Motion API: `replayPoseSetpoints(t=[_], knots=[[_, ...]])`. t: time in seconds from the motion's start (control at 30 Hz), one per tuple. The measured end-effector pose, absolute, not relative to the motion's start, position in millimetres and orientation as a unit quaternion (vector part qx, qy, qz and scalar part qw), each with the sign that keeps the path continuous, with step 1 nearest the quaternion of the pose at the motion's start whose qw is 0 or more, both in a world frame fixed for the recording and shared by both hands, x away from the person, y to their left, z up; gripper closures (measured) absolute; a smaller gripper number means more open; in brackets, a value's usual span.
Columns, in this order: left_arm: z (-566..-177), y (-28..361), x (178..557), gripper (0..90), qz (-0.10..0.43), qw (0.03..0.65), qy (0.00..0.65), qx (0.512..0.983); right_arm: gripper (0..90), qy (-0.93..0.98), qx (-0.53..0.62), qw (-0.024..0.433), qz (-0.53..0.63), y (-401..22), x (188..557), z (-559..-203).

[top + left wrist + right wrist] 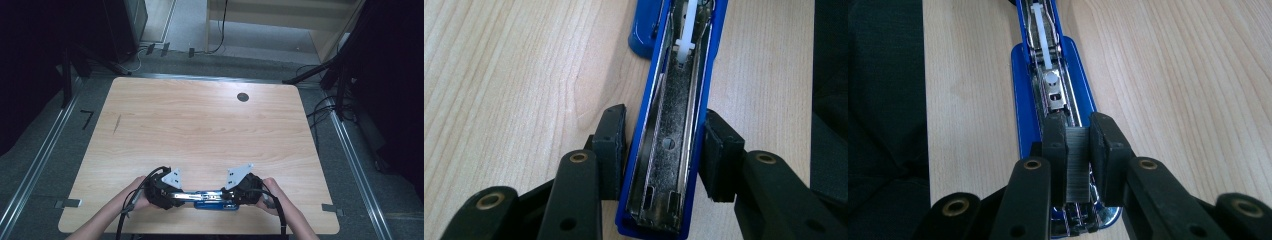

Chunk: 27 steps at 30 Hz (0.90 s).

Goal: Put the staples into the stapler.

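Observation:
A blue stapler [215,202] lies opened out flat near the table's front edge, between both hands. In the left gripper view my left gripper [664,130] grips the stapler's folded-back top arm [669,150] across its width, a pad against each blue side, its metal inside facing up. In the right gripper view my right gripper [1079,130] is shut on a grey strip of staples [1078,160], held over the open magazine channel [1055,95] of the blue base. From above, the left gripper [181,196] and the right gripper [228,195] point at each other along the stapler.
The wooden table [200,130] has a small dark round hole [243,97] at the far right and a thin dark mark [116,124] at the left. The stapler sits close to the front edge [200,231]. Cables trail from both grippers towards the person.

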<state>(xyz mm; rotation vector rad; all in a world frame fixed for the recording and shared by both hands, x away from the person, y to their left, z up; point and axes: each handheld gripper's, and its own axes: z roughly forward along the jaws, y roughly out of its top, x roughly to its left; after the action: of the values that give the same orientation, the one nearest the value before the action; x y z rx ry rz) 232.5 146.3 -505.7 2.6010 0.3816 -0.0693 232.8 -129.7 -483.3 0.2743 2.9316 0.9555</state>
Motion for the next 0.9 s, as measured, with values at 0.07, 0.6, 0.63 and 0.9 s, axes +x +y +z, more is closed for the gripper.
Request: replayPoseSetpoints(t=[0.07, 0.6, 0.63, 0.9], knots=[[-505.7, 146.3, 232.5, 60.1, -0.026, 0.253, 0.141, 0.957, 79.7, 0.947, 0.089, 0.022, 0.309, -129.9, 232.8, -483.3], [-505.5, 146.2, 232.6, 60.1, -0.026, 0.252, 0.141, 0.957, 79.1, 0.950, 0.060, 0.020, 0.306, -130.4, 234.2, -485.5], [-505.5, 146.2, 232.7, 60.1, -0.026, 0.252, 0.141, 0.957, 79.1, 0.950, 0.060, 0.020, 0.306, -130.4, 234.2, -485.5], [-505.5, 146.1, 233.1, 60.1, -0.026, 0.252, 0.140, 0.957, 78.8, 0.950, 0.068, 0.011, 0.304, -135.6, 235.9, -486.6]])
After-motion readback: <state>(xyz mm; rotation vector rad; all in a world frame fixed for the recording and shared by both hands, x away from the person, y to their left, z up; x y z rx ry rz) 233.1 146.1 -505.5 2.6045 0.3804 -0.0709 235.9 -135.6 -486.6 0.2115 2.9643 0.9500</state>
